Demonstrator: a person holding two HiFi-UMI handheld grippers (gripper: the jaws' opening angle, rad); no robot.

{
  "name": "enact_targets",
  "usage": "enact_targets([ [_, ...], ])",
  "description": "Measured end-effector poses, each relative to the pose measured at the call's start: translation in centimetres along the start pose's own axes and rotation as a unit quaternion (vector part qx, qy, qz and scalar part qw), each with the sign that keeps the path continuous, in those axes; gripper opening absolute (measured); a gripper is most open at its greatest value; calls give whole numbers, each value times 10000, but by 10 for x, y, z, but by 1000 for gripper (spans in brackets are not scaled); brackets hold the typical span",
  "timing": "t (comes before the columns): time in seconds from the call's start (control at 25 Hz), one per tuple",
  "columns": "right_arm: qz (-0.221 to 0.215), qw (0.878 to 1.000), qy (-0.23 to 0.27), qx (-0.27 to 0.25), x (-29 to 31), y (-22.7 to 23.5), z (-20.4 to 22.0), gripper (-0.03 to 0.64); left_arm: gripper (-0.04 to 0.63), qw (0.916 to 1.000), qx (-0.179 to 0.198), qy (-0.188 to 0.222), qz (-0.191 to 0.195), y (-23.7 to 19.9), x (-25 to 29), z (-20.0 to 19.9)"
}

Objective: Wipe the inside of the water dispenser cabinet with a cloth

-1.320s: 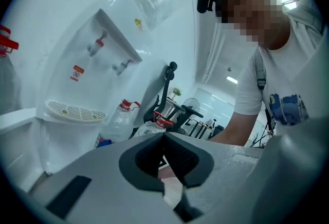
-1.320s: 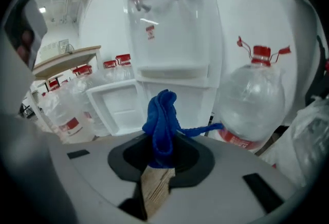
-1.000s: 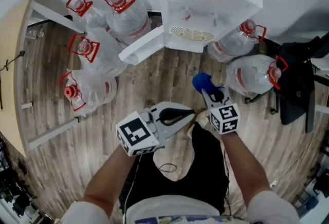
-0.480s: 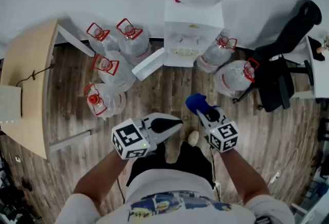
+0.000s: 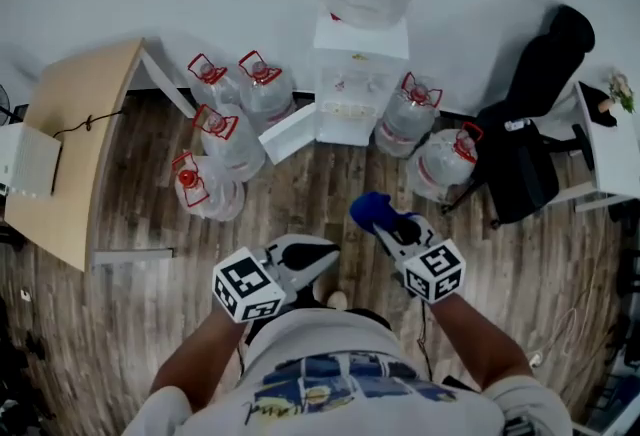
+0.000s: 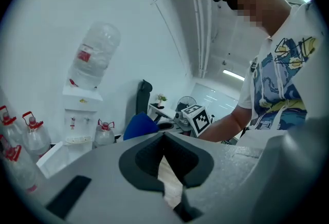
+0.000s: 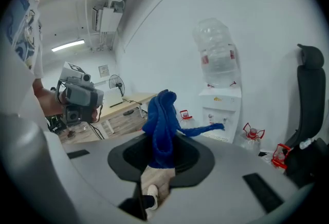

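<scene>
cloth (image 5: 368,208) pinched in the right tool (image 5: 386,224), left tool (image 5: 322,256) pressed together, both forearms (image 5: 198,366) held forward.

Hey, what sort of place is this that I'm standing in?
Most likely an office or workroom. A white water dispenser stands with spare water jugs clustered on the wood floor around it. A black office chair sits to its right and a wooden desk to its left.
</scene>
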State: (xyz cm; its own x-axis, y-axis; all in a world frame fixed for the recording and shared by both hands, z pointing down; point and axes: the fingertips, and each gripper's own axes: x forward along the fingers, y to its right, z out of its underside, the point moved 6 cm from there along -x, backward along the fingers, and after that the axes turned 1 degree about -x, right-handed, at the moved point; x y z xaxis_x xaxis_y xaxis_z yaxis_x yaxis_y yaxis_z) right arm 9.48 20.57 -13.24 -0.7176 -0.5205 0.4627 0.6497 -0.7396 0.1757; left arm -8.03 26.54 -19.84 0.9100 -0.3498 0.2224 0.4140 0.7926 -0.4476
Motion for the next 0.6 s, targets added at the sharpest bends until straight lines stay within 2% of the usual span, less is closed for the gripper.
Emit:
enact_targets([
  [0.28,-89,9998,123,-123,-79,-34,21,84,-2,9999,-30,-93,-60,79,9,35],
  [0.44,-147,9995,265,-69,-108,-49,27,84,-2,9999,-74,-133,-32,107,12,41],
  [0.6,-118,9993,365,-44,-132,-63,31,84,-2,9997,44,-244,-6,123,15,46],
])
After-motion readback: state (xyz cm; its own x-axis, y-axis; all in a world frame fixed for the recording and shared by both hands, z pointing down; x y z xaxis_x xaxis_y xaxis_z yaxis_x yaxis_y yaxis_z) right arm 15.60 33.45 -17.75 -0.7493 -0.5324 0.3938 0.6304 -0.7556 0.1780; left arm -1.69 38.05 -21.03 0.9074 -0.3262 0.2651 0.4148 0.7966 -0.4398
